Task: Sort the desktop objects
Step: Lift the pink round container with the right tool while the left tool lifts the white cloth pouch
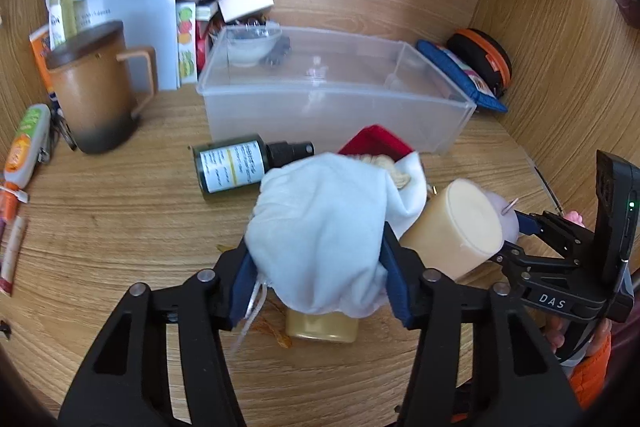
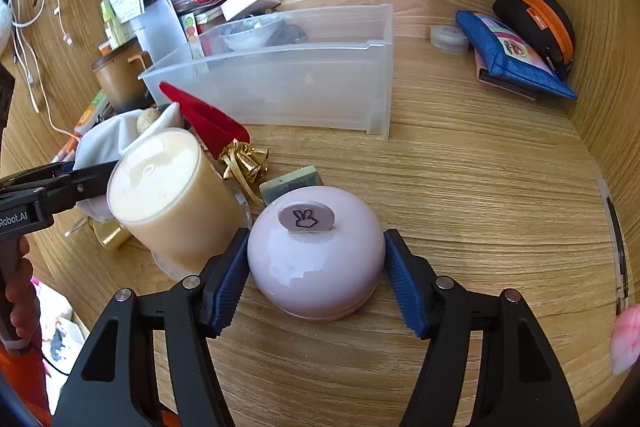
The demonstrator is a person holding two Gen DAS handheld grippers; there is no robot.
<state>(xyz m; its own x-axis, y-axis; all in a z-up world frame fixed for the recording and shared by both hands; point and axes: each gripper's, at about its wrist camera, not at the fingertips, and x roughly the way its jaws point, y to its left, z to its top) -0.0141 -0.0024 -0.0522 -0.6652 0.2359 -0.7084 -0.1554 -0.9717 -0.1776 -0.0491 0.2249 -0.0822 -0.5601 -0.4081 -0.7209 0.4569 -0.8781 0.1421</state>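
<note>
My left gripper (image 1: pixel 316 259) is shut on a white cloth pouch (image 1: pixel 320 211); something beige shows at the pouch's open mouth, against a red cloth (image 1: pixel 376 141). Beside it, a cream candle in a glass jar (image 1: pixel 456 227) (image 2: pixel 160 195) leans to the right. My right gripper (image 2: pixel 316 259) has its blue pads against both sides of a glossy pink dome (image 2: pixel 316 255) with a rabbit tab on top, which rests on the desk. A dark green spray bottle (image 1: pixel 232 167) lies on its side in front of the clear plastic bin (image 1: pixel 332 99) (image 2: pixel 280 83).
A brown lidded mug (image 1: pixel 92 87) stands at left before stacked boxes and papers. A blue pouch (image 2: pixel 516 55), a black-and-orange case (image 2: pixel 536 19) and a small round tin (image 2: pixel 448 37) sit at back right. Gold ribbon (image 2: pixel 244 163) and a green bar (image 2: pixel 292 181) lie near the candle.
</note>
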